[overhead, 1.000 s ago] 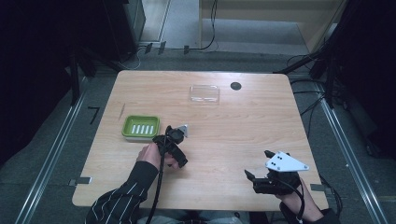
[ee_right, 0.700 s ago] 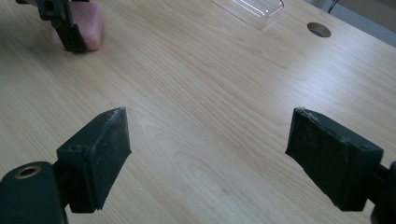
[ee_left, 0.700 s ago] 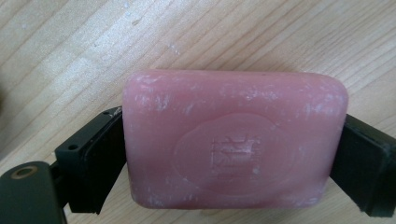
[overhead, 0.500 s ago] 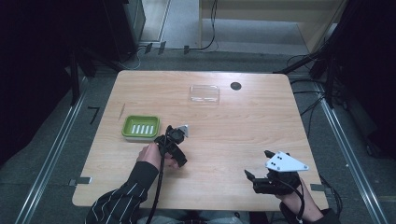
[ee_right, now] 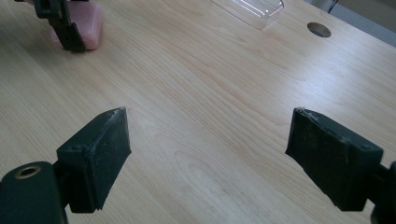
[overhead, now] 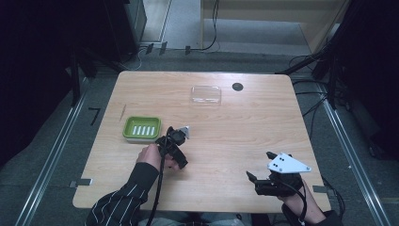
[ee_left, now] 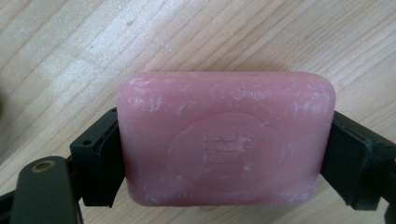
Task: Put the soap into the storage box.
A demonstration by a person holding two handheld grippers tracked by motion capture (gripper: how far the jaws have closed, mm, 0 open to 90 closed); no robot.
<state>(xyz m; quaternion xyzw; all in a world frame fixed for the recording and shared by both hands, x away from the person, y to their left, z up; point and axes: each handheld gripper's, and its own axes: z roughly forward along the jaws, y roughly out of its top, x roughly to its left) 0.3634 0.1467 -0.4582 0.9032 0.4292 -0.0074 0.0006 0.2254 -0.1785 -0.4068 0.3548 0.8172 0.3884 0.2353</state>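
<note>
I work over a pale wooden table [overhead: 226, 136]. At its twelve o'clock lies a clear plastic lid [overhead: 205, 94], with a dark round hole [overhead: 237, 86] just beside it toward one o'clock. At nine o'clock sits the green soap dish [overhead: 142, 128], slotted white in the middle. My right gripper [overhead: 263, 175] rests near five o'clock, its jaws standing wide apart over bare wood with nothing between them. My left gripper [overhead: 176, 148] is just beside the dish on its four o'clock side; its jaws have just been closing and now clamp the pink soap bar [ee_left: 226, 137] by its two short ends. The bar lies flat on the table, its stamped oval facing up.
</note>
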